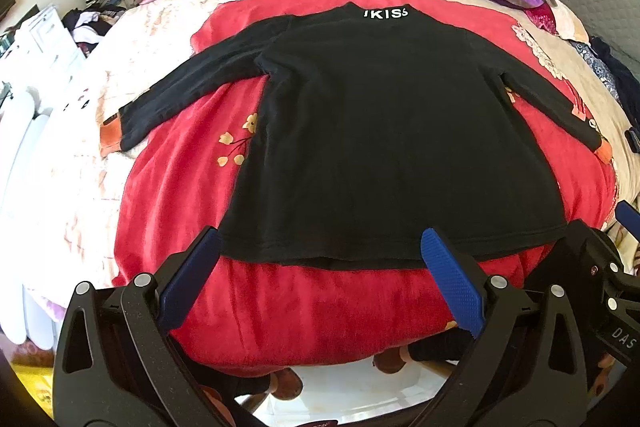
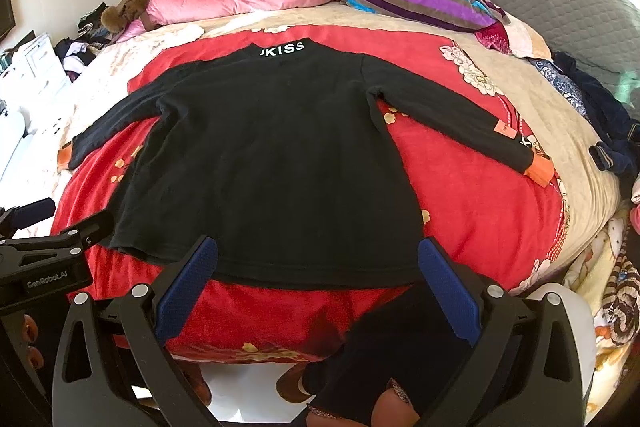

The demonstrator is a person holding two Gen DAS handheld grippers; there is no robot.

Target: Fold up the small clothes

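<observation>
The black long-sleeved knit top [image 1: 380, 131] lies flat on the red floral blanket [image 1: 320, 303], unfolded. Our left gripper [image 1: 320, 247] and right gripper [image 2: 318, 259] hover wide apart, empty, near its hem. Next, we judge, comes pinching a sleeve.

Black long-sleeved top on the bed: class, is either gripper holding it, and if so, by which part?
Nothing is held. The left gripper and right gripper are both open near the hem of the black top, which lies flat.
</observation>
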